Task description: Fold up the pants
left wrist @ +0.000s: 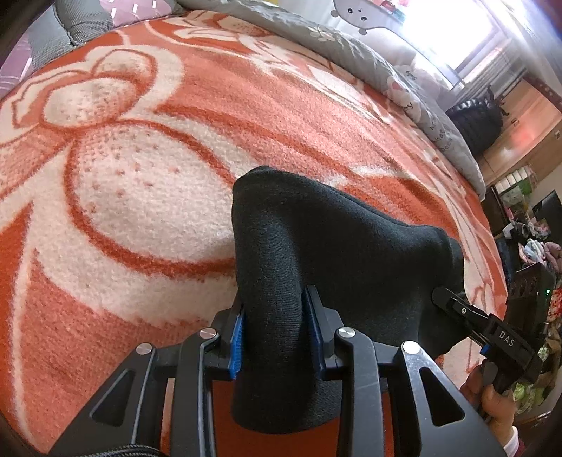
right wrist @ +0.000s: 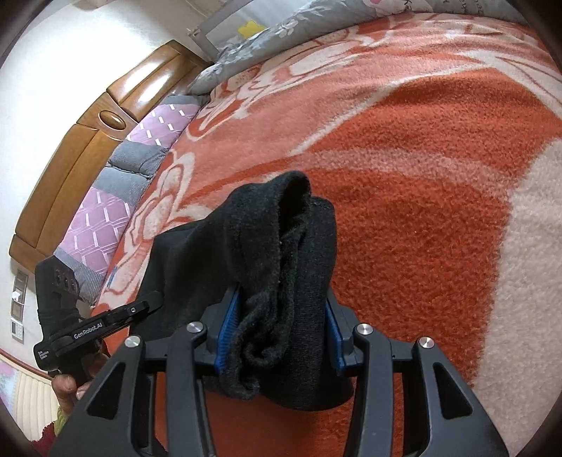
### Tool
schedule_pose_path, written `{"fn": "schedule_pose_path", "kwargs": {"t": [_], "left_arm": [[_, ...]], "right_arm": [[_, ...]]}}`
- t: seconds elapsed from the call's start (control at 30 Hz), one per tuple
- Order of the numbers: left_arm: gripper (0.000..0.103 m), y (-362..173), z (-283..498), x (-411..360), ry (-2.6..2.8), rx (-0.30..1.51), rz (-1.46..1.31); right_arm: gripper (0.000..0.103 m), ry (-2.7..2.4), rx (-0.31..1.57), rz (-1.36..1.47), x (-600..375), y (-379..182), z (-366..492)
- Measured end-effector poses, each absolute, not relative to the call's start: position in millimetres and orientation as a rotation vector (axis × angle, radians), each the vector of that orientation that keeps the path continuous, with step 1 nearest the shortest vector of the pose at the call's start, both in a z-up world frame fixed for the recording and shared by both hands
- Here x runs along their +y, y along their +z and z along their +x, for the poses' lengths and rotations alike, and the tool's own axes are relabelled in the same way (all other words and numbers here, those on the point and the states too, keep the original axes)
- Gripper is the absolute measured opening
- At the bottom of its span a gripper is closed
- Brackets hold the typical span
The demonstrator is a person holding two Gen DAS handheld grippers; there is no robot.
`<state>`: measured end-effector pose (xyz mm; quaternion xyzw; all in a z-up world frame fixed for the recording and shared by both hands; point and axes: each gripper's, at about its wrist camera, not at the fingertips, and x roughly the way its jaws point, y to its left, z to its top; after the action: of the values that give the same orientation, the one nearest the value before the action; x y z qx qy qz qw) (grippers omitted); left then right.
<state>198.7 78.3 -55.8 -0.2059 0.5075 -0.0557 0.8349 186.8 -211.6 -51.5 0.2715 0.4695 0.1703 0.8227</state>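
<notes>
Two hand-held grippers hold one pair of dark pants [left wrist: 316, 246] up over a bed. The left hand-held gripper [left wrist: 274, 334] is clamped on a thick fold of the pants, with its blue pads pressing the cloth from both sides. The right hand-held gripper [right wrist: 277, 334] is clamped on another bunched part, where the fuzzy inside of the cloth shows. The pants stretch from one gripper to the other and hang a little above the blanket. In the left view the right gripper bites the far edge of the pants, with a hand [left wrist: 491, 400] under it.

The bed is covered by a fluffy orange blanket [left wrist: 140, 175] with big cream flowers. A grey quilt [left wrist: 368, 66] with little pictures lies along the far side of the bed. A purple and grey pillow [right wrist: 105, 211] sits by the wooden headboard [right wrist: 70, 147]. A bright window [left wrist: 456, 31] is past the quilt, and a black bag [left wrist: 477, 119] sits on the wooden floor there.

Most of the blanket in front of the pants is flat and bare. The edge of the bed runs close on the right side of the left view.
</notes>
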Motion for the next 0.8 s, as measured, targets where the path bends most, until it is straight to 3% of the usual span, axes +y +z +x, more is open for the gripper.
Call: {"fn": "schedule_pose_path", "kwargs": {"t": [0.23,0.47,0.8], "left_arm": [[0.035,-59,198,78,-0.133,1.075,-0.436],[0.051,-56,193,79,-0.118,1.075,-0.425],[0.064,-46,175,75,-0.099,1.057,-0.377]], "right_arm": [[0.051,0.358,1.001,0.588,-213,-56,187],[0.054,0.317,1.003,0.539,-213,-49,180],[0.063,0.294,0.948,0.4,-201,-26,155]]}}
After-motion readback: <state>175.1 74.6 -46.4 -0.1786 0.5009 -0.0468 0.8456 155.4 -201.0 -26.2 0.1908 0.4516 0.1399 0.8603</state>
